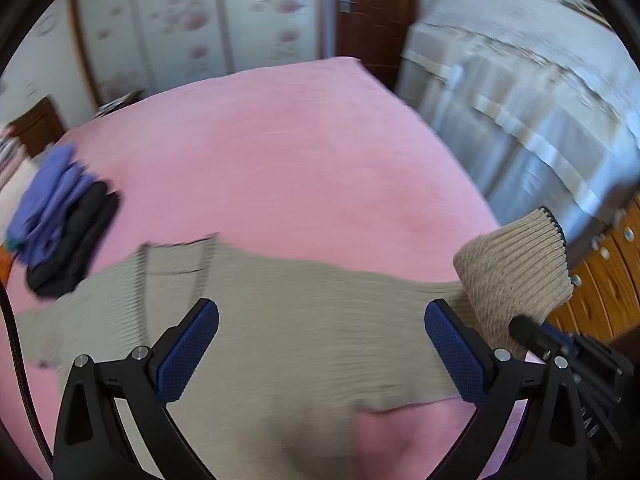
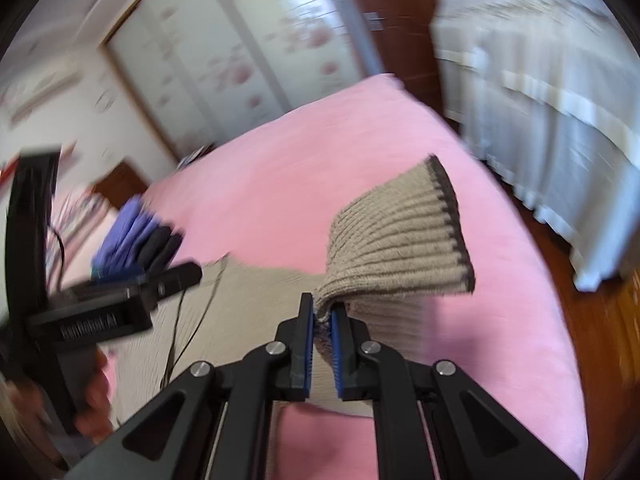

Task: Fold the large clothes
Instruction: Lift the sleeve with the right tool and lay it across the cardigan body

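Pink bed [image 1: 280, 140], blurred sweater [image 1: 280, 320] cuff in right claw [image 2: 323, 320]

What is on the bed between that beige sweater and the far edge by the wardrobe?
Nothing: in the left wrist view only bare pink bedspread lies beyond the beige sweater; the folded clothes pile sits off to the left.

Sheet [image 1: 280, 152] plain pink; sweater [image 2: 400, 232] beige ribbed w/ dark trim; pile [image 1: 60, 216] purple & black; wardrobe [image 1: 180, 20] white, pink floral.
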